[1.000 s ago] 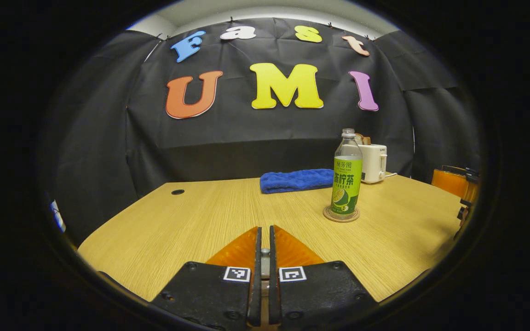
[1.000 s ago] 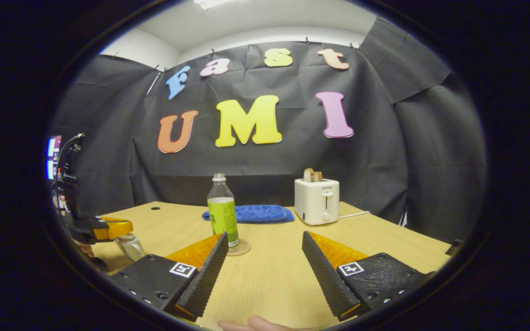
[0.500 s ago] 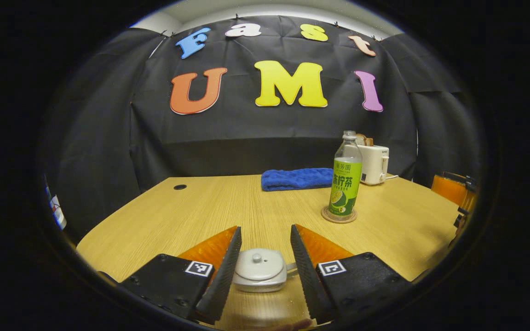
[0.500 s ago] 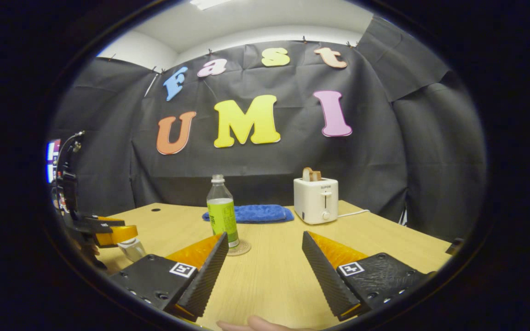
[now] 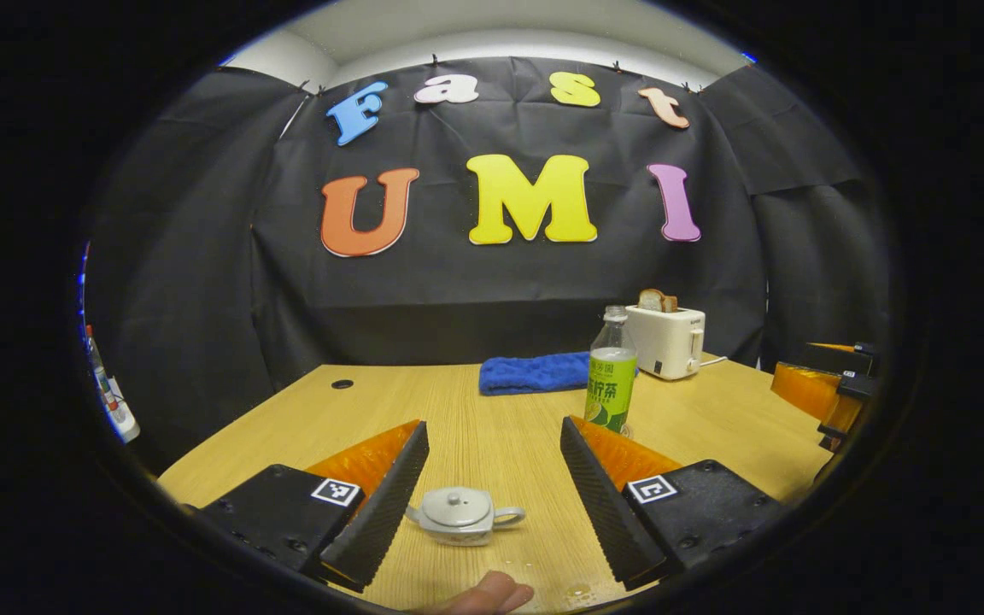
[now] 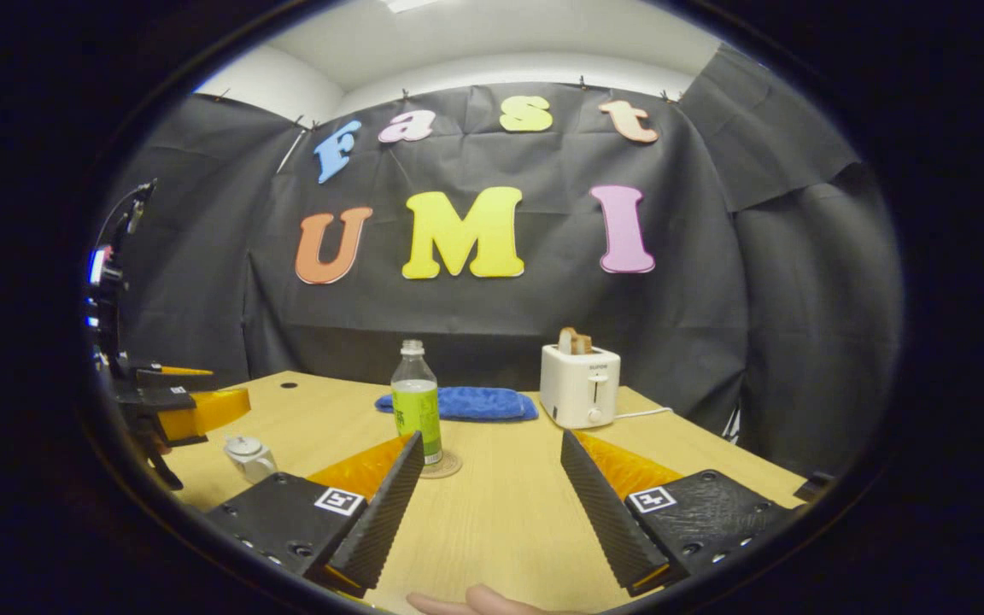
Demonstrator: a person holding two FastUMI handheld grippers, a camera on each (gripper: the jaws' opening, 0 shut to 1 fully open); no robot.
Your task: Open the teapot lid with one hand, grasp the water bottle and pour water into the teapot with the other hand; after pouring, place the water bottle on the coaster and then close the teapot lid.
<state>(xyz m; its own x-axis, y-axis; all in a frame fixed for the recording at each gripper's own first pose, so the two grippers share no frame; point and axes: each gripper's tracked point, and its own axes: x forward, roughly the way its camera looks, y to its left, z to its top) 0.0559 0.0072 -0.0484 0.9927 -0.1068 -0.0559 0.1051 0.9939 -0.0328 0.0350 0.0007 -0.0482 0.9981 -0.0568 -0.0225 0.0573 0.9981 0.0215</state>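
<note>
Right gripper spread wide over the wooden table, holding nothing. Water bottle upright on its coaster ahead; teapot, lid on, at left beneath the left gripper. Toaster and blue towel behind.

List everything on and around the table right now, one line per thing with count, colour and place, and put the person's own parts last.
teapot: one, pale grey, lid on, on the table near its front, in front of the open left gripper.
water bottle: one, clear with green label, upright on the coaster mid-table.
coaster: one, tan, round, under the bottle.
towel: one, blue, folded, at the back of the table.
toaster: one, white, bread in its slot, back right, beside the towel.
table: one, light wood.
left gripper: one, open, touching nothing.
right gripper: one, open, touching nothing.
fingertip: one, at the bottom edge of the left gripper view.
</note>
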